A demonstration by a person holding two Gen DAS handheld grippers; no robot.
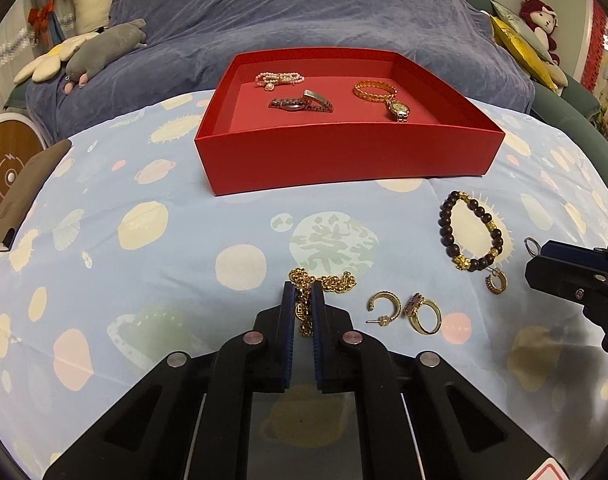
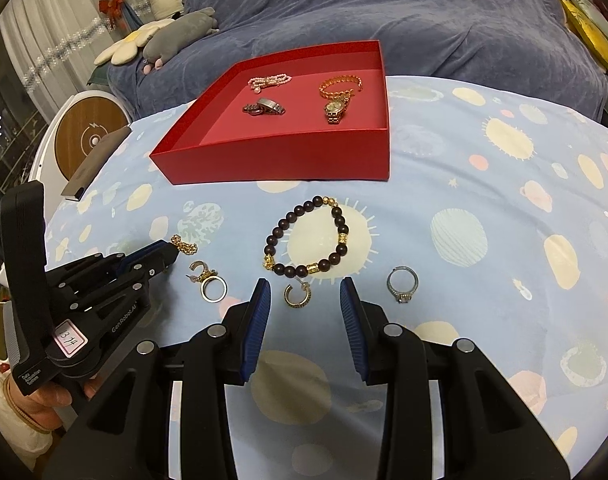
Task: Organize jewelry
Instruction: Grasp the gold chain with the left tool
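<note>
A red tray holds a pearl bracelet, a dark watch and a gold watch. My left gripper is shut on a gold chain necklace lying on the cloth. To its right lie a hoop earring, a gold ring, a dark bead bracelet and a second hoop earring. My right gripper is open above that earring. A silver ring lies to the right.
The table is covered by a blue spotted cloth. A dark flat case lies at the left edge. A blue-covered sofa with plush toys stands behind the table.
</note>
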